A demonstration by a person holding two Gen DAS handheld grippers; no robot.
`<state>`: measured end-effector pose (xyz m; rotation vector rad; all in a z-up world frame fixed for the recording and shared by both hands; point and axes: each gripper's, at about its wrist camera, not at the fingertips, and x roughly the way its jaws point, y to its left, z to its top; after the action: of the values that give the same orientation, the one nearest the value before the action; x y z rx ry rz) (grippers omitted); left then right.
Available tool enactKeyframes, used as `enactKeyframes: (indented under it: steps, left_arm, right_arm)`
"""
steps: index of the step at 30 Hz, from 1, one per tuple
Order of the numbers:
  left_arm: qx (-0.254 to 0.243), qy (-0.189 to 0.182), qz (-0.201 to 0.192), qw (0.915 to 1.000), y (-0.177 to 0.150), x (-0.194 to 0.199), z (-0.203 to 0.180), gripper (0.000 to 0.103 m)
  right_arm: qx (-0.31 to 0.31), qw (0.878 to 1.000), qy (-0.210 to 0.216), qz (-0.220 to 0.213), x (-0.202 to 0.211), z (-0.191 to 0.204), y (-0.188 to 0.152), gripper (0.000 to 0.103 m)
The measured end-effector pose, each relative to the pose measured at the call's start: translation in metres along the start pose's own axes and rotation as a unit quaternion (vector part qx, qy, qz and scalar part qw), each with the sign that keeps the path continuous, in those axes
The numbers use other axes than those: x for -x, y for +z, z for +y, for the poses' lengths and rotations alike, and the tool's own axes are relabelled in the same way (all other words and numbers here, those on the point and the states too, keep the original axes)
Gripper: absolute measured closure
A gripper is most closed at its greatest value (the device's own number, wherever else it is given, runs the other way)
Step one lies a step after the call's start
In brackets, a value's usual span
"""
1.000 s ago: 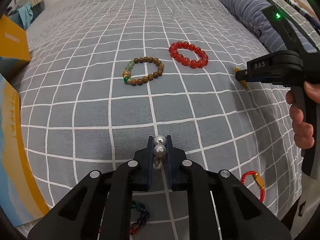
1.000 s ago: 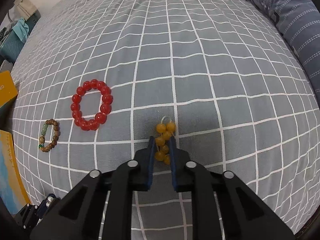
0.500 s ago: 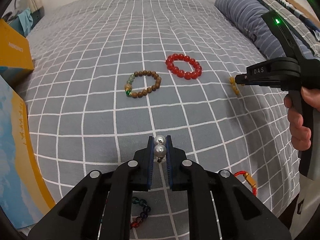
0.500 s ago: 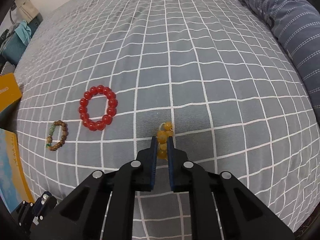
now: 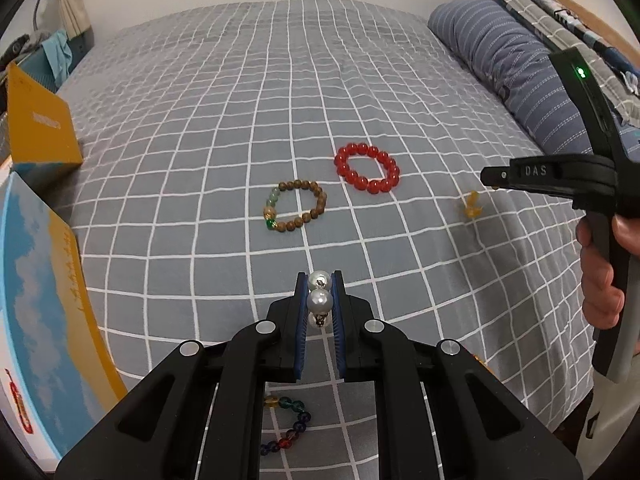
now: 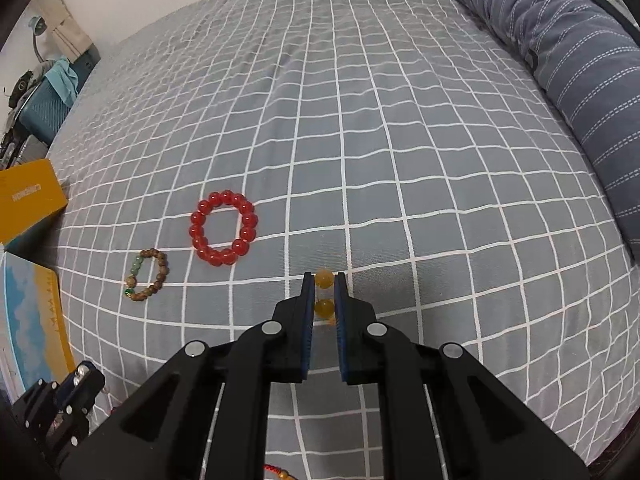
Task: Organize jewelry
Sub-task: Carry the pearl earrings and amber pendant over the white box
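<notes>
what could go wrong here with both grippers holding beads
1. The left gripper pinches the pearl bead bracelet by only a few round beads, which might slip out.
2. The right gripper grips the amber bead bracelet near its fingertips, so it could drop onto the grey checked bedsheet.

The left gripper (image 5: pixel 320 294) was held low and level, its jaws closed on a string of pearl beads (image 5: pixel 319 299). The right gripper (image 6: pixel 323 294) pointed forward, its jaws clamped on amber beads (image 6: pixel 323 279). The person's right hand (image 5: pixel 604 276) gripped the handle, fingers wrapped around it.
</notes>
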<state>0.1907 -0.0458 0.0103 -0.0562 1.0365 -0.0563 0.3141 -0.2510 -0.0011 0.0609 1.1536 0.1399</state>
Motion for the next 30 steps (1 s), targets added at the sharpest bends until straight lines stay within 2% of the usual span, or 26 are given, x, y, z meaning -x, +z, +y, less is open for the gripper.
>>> enactKeyframes:
  steps: [19,30]
  left_arm:
    - [0.011,-0.005,-0.029,0.9995,0.008,0.047,0.027,0.092]
    - [0.034,0.010,-0.064,0.9973,0.010,0.095,0.069,0.092]
  right_arm:
    - [0.018,0.999,-0.010,-0.048,0.052,0.026,-0.019,0.094]
    - [0.062,0.995,0.011,-0.082,0.097,0.086,-0.033,0.094]
